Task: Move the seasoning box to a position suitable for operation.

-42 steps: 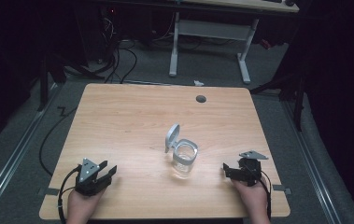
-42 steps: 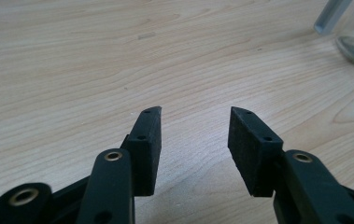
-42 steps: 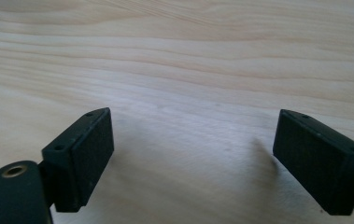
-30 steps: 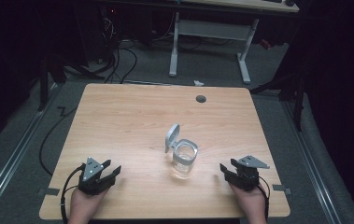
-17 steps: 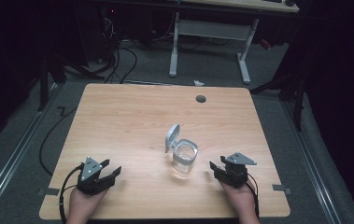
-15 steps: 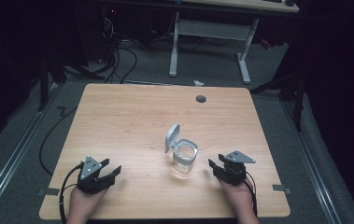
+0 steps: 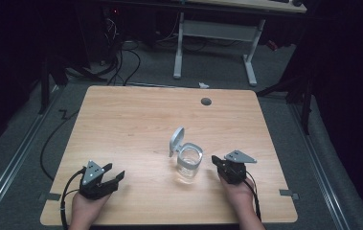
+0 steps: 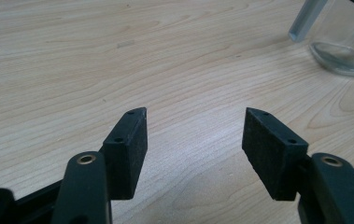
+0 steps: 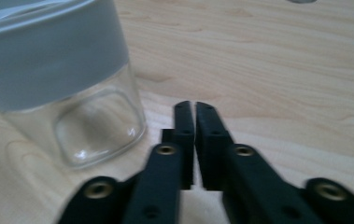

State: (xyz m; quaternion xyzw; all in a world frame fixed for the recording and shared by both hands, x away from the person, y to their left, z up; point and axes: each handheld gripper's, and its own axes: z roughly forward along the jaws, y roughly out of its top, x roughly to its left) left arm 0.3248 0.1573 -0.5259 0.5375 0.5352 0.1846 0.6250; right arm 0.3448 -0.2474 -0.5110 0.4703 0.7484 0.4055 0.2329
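A clear glass jar [image 7: 189,164] with a grey rim stands near the middle front of the wooden table [image 7: 136,120]; its grey lid [image 7: 175,139] is hinged up at the back left. My right gripper [image 7: 216,161] rests just right of the jar, jaws shut with nothing between them. In the right gripper view the jar [image 9: 67,88] looms close at the left of the closed gripper [image 9: 194,106]. My left gripper [image 7: 118,176] sits at the front left, open and empty. The left gripper view has that gripper [image 8: 193,114] wide apart over bare wood, the jar [image 8: 343,42] far off at the top right.
A round cable hole [image 7: 206,101] lies near the table's far edge. Behind the table stand a white desk frame [image 7: 217,33] and cables on the dark floor. Bare wood stretches across the back and left of the tabletop.
My right gripper has slid left along the front of the table, ending close beside the jar. The left gripper has stayed put and open.
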